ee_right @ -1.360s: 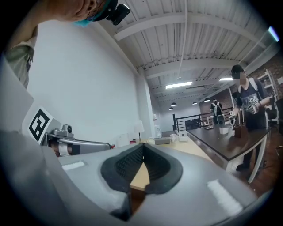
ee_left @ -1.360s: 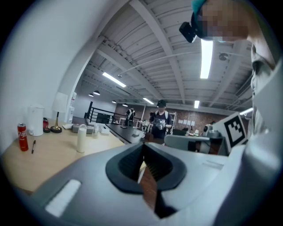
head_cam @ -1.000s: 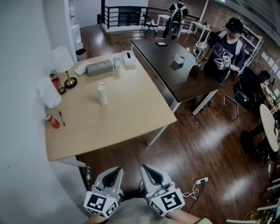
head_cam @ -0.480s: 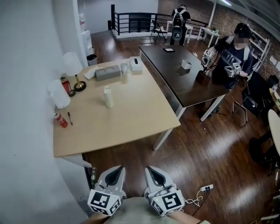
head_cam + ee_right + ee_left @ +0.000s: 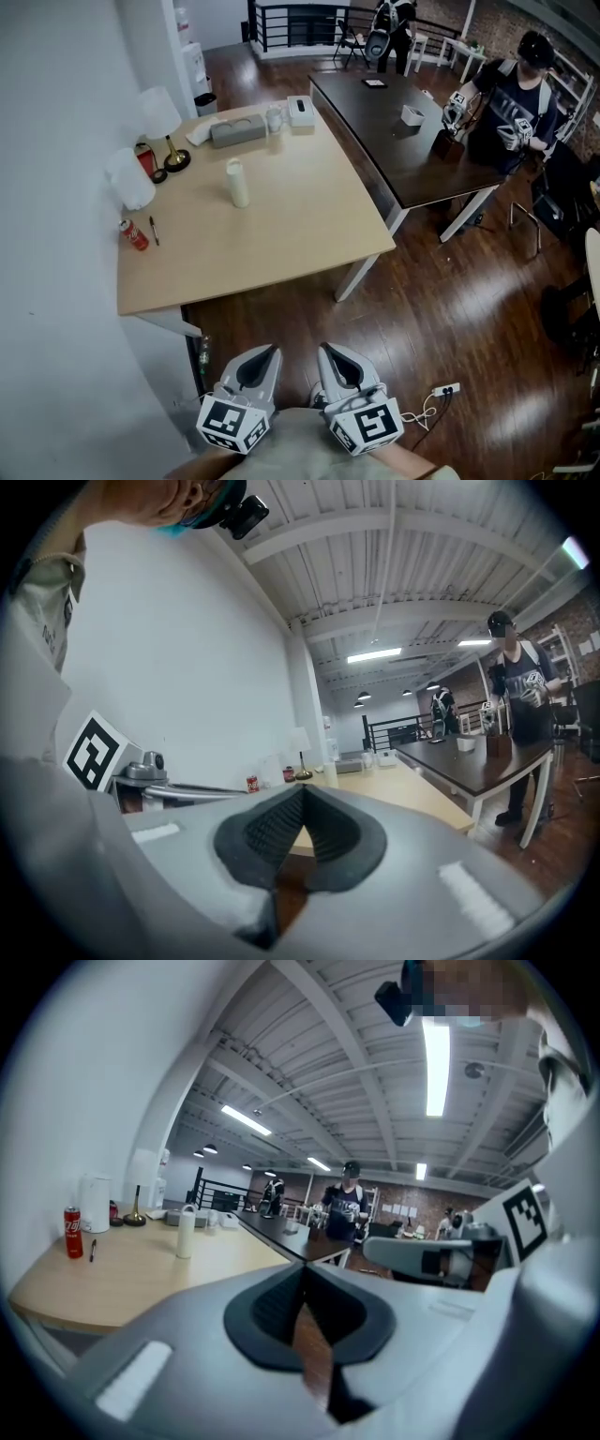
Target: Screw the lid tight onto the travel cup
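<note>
The white travel cup (image 5: pixel 238 183) stands upright with its lid on, near the middle of the light wooden table (image 5: pixel 281 253). It also shows small and far off in the left gripper view (image 5: pixel 185 1232) and the right gripper view (image 5: pixel 329 774). My left gripper (image 5: pixel 261 361) and right gripper (image 5: pixel 335 354) hang side by side over the dark wood floor, well short of the table's near edge. Both point toward the table. Each is shut with nothing between its jaws.
On the table's left side are a red can (image 5: pixel 134 234), a pen (image 5: pixel 154 231), a white jug (image 5: pixel 131 178) and a lamp (image 5: pixel 161 122); a grey box (image 5: pixel 237 131) sits at the back. A dark table (image 5: pixel 403 141) adjoins on the right, with a person (image 5: pixel 516 98) beside it. A power strip (image 5: pixel 445 389) lies on the floor.
The view has shifted toward the table, which now sits further right and a little larger. Both grippers stay shut and empty at the bottom of the head view.
</note>
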`<state>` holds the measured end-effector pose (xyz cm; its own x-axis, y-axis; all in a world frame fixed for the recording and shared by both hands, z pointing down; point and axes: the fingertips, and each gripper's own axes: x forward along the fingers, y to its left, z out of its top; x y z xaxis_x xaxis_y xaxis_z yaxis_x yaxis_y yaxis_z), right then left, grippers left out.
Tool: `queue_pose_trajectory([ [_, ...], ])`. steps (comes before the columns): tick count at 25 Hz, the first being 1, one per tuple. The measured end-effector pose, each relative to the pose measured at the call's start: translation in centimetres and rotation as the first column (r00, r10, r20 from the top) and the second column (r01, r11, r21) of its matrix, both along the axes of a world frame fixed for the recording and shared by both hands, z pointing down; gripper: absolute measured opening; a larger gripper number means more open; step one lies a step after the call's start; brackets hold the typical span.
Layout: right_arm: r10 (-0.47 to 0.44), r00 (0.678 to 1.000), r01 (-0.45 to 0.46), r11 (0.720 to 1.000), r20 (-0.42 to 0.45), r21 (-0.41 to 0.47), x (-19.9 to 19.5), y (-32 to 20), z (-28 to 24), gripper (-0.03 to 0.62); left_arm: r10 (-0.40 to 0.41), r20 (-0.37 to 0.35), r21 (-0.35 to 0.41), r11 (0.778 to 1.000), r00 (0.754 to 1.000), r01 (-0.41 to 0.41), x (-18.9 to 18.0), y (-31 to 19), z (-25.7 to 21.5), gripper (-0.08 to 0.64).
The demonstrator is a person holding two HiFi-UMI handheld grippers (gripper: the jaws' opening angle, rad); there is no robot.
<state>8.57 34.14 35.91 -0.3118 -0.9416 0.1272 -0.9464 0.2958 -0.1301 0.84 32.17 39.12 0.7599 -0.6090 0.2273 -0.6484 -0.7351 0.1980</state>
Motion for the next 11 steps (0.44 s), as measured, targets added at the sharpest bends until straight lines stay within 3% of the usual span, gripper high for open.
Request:
queue_pose_trajectory([
  [11,-0.005,1.000,0.005,1.000,-0.023,0.004,-1.03,-0.67,-0.39,-0.002,0.010,-0.022,0.013,1.000,1.000,-0.010,-0.65,-0.86,-0.49,0.002],
])
